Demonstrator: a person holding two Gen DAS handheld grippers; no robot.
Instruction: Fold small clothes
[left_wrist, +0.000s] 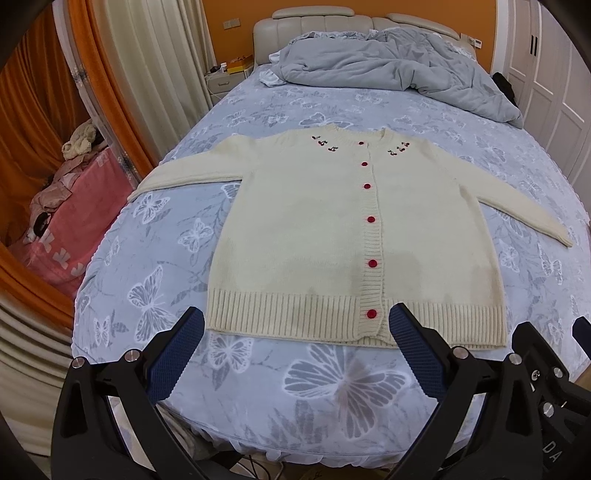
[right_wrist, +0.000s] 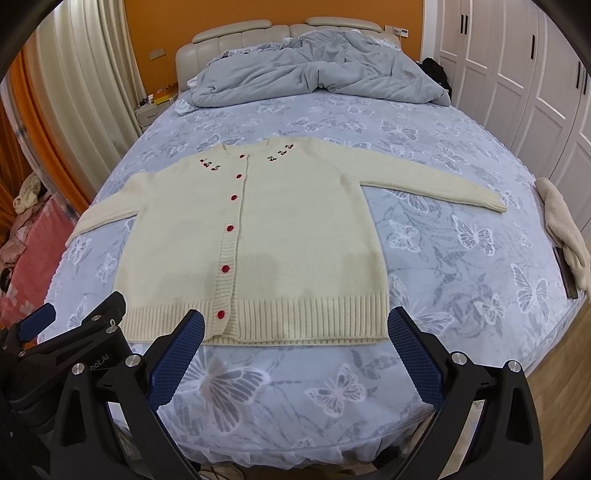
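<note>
A cream knitted cardigan (left_wrist: 314, 221) with red buttons and cherry embroidery lies flat and face up on the bed, sleeves spread out to both sides. It also shows in the right wrist view (right_wrist: 295, 236). My left gripper (left_wrist: 295, 325) is open and empty, hovering just in front of the ribbed hem. My right gripper (right_wrist: 295, 328) is open and empty, also in front of the hem, to the right of the left one. The right gripper's body shows at the left view's right edge (left_wrist: 546, 362).
The bed (right_wrist: 461, 266) has a blue butterfly sheet. A rumpled grey duvet (right_wrist: 314, 70) lies at the headboard. A beige cloth (right_wrist: 565, 232) hangs at the bed's right edge. White wardrobes (right_wrist: 535, 74) stand on the right, a pink pile of laundry (left_wrist: 70, 221) on the left.
</note>
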